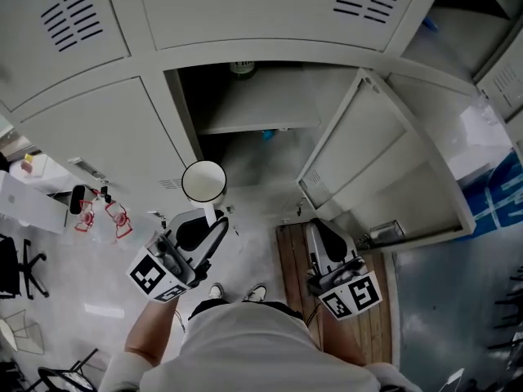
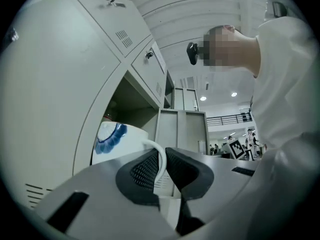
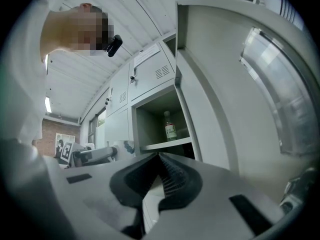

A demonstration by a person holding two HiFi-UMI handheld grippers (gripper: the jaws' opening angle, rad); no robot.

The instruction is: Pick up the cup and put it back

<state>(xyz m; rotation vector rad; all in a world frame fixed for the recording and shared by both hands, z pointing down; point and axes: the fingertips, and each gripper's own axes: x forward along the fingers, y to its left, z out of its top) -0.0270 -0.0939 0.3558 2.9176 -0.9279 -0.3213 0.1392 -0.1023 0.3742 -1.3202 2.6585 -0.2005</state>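
Since the cup is already off its resting place, this looks like the carry stage, with the put-back yet to come. The grey locker [image 1: 106, 137] fills the head view, its door [image 1: 384, 162] swung wide to the right of the open compartment [image 1: 245, 96], and a shelf [image 1: 253, 125] crosses that compartment. The left gripper [image 1: 207, 222] has its jaws nearly closed on the handle [image 2: 160, 156], which is pinched between the pads. The right gripper [image 3: 160, 156] has its jaws together with nothing between them, and it sits off by the door side. The cup [image 1: 203, 181] is white with a blue mark. It is in the air just in front of the compartment's lower left edge, mouth up, touching nothing but the jaws. A bottle [image 3: 170, 126] stands on the shelf. I can't tell which level the cup belongs on. To do it well, keep the pinch firm, because the body hangs off to one side of the jaws and would likely swivel on that thin loop. Keep the rim level, go straight in through the middle of the opening, and stay clear of the frame, the door and the bottle. Set the base flat before easing the jaws apart, then back straight out so the handle isn't snagged. The right gripper should stay out of the way.
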